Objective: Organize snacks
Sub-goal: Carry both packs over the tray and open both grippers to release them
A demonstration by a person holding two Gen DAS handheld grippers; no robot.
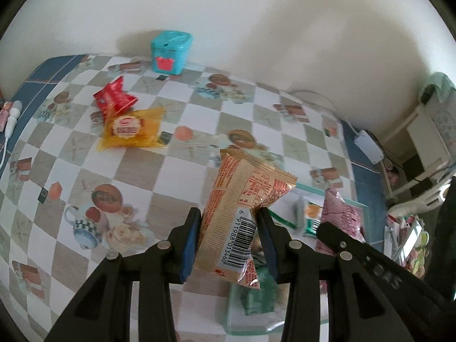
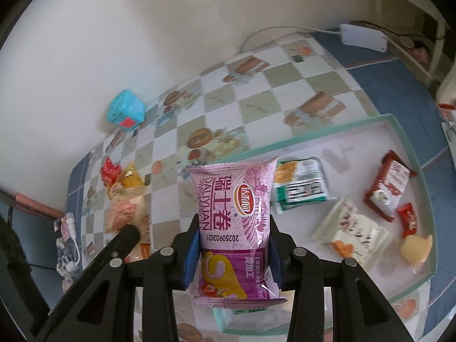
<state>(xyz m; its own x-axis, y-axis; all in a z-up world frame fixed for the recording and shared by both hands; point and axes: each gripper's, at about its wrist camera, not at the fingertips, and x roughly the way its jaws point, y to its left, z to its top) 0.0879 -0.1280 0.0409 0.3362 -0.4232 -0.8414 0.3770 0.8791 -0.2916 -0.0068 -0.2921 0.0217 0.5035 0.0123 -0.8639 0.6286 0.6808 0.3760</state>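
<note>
Nearest your right lens is the purple packet (image 2: 233, 228), pinched across its lower half by the right hand-held gripper (image 2: 232, 252), whose blue pads press in on both sides. It hangs over the near rim of the tray (image 2: 410, 154), so it is close to where it belongs. Your left hand-held gripper (image 1: 228, 245) is likewise clamped on the orange packet (image 1: 242, 213), held upright just left of the tray and above the bench (image 1: 142, 171).

Both wrappers are slick film and you grip them low, with most of each bag standing free above the pads. I judge a quick swing could let one twist or slide out. The two tools sit close together at the tray's near edge, so they could knock each other as you lower. Releasing too early would drop the purple packet on the rim rather than inside.

Inside the tray lie a green packet (image 2: 302, 185), a dark red packet (image 2: 390, 188), a pale nougat-like packet (image 2: 350, 228) and a small red sweet (image 2: 407, 219). Far left of the tray, a yellow packet (image 1: 134, 129) and a red packet (image 1: 114, 97) remain on the bench, beyond them a teal box (image 1: 171, 52).

Readable print: the purple packet shows "DALIYUAN", Chinese characters, and a code "20250903G21". On the orange packet a barcode reads roughly "6 911988 01346", the rest hidden.
</note>
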